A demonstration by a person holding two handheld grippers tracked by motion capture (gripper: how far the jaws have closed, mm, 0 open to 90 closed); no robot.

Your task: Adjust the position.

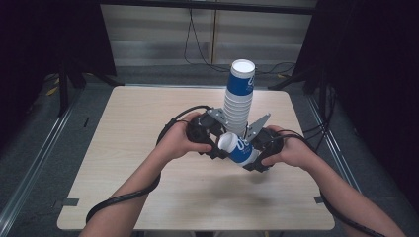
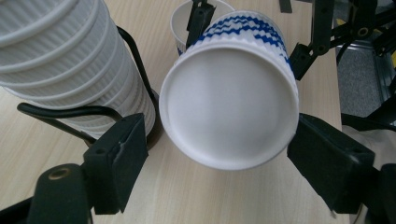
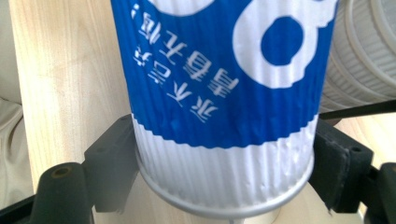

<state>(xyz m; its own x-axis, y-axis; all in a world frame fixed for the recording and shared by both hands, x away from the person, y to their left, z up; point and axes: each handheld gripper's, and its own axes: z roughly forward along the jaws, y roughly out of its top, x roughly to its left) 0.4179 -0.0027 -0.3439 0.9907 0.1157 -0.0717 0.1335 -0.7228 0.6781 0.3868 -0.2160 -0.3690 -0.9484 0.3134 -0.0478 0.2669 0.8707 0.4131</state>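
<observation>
A single blue-and-white paper cup (image 1: 239, 149) hangs tipped on its side just above the worktop (image 1: 148, 192), in front of a tall stack of cups (image 1: 238, 101) that stands near the middle. The right gripper (image 1: 253, 160) is clamped across the cup's ribbed wall near its base, one black jaw pressed to each side in the right gripper view, which seems to be what keeps it aloft and steady. The left gripper (image 1: 213, 148) faces it from the other side; in the left gripper view its jaws stand apart, flanking the cup's (image 2: 229, 105) white bottom with a gap on the left, so they are not gripping it. The arrangement looks like a hand-off or a separating pull, one cup drawn clear of the stack (image 2: 74, 65) while the free gripper waits to take hold or has let go. The cup's long axis lies close to level, slanting across the worktop: its open mouth points up and to the left in the high view, its base down toward the right hand (image 1: 291, 148).
</observation>
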